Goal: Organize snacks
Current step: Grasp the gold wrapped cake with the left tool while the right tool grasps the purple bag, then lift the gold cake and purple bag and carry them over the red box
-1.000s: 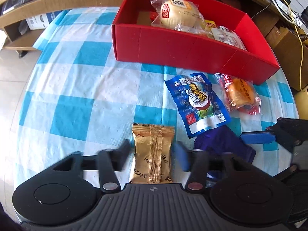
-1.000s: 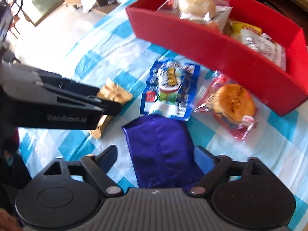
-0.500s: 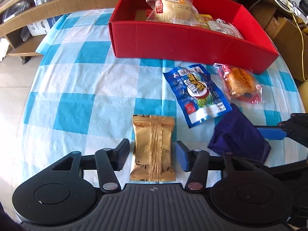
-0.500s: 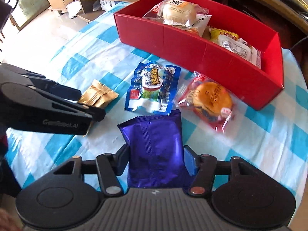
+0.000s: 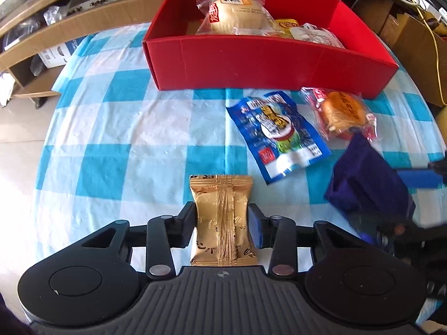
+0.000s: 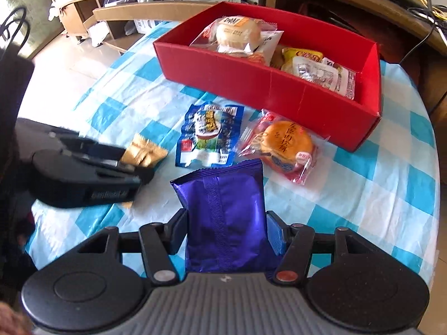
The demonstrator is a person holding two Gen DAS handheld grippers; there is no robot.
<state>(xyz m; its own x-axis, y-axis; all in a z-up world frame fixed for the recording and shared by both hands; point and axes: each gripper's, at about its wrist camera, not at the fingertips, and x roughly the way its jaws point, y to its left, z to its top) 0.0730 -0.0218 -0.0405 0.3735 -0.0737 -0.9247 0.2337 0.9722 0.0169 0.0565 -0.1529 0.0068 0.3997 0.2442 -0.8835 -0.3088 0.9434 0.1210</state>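
My left gripper [image 5: 222, 223] is shut on a gold snack packet [image 5: 222, 217], held above the checked tablecloth. My right gripper [image 6: 226, 231] is shut on a purple snack bag [image 6: 223, 212], also lifted; the bag shows at the right of the left wrist view [image 5: 366, 178]. A red box [image 5: 265, 61] stands at the back and holds a wrapped bun [image 5: 237, 14] and other packets. A blue snack pack [image 5: 276, 134] and an orange cake in clear wrap [image 5: 340, 111] lie on the cloth in front of the box.
The round table has a blue-and-white checked cloth [image 5: 111, 139]. Wooden shelving [image 5: 42, 33] runs behind and to the left. Cardboard boxes and cables [image 5: 419, 22] sit at the right. The left gripper body [image 6: 83, 173] shows at the left of the right wrist view.
Both grippers have closed on their packets and lifted them. The left jaws closed on the gold packet in the last half second; the purple bag rose earlier and moved right.
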